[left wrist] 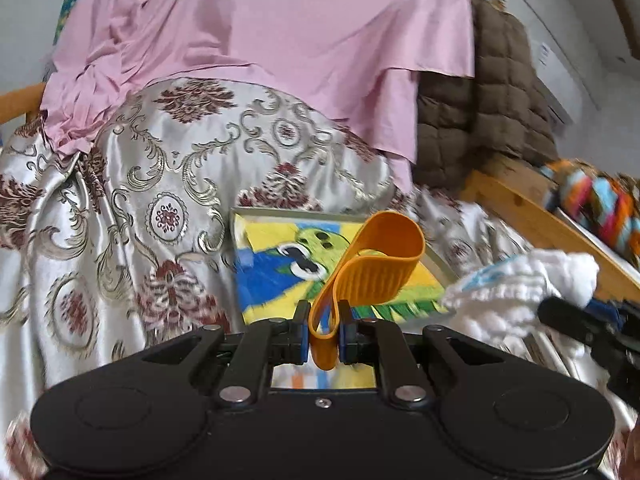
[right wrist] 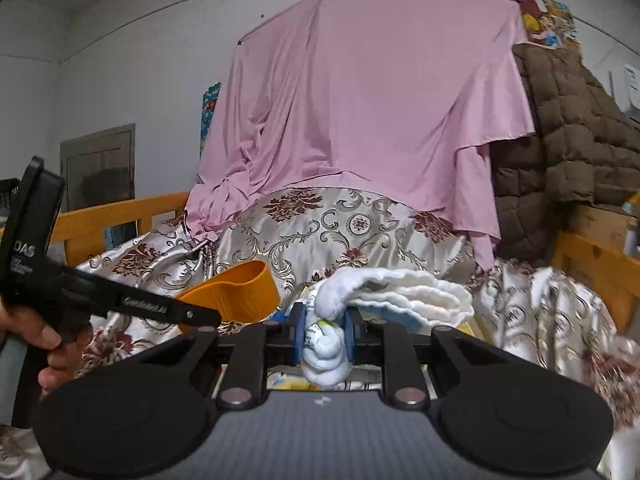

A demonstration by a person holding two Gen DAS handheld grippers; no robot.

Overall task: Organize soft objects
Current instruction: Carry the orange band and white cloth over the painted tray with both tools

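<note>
Left tongs point(left wrist: 325, 330) clamped on the orange band point(left wrist: 372, 268), lifted above the picture point(left wrist: 280, 276) on the bed's satin cover point(left wrist: 160, 184). Right tongs point(right wrist: 325, 334) squeeze the white cloth point(right wrist: 400, 292), which trails rightward over the same cover beneath the pink sheet point(right wrist: 360, 100).

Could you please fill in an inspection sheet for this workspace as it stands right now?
Surface: bed draped in a silver satin cover with maroon and gold floral scrolls, inside an orange wooden frame.
Job's things: orange ribbed silicone mitt; white quilted soft cloth.
Clutter: bright parrot picture in a pale frame; striped multicolour item on the frame rail, blurred.
Grippers: left claw shut on the mitt; right claw shut on the white cloth.
Cables: nothing seen.
Surroundings: pink sheet hung from a line; brown quilted blanket; white walls.
</note>
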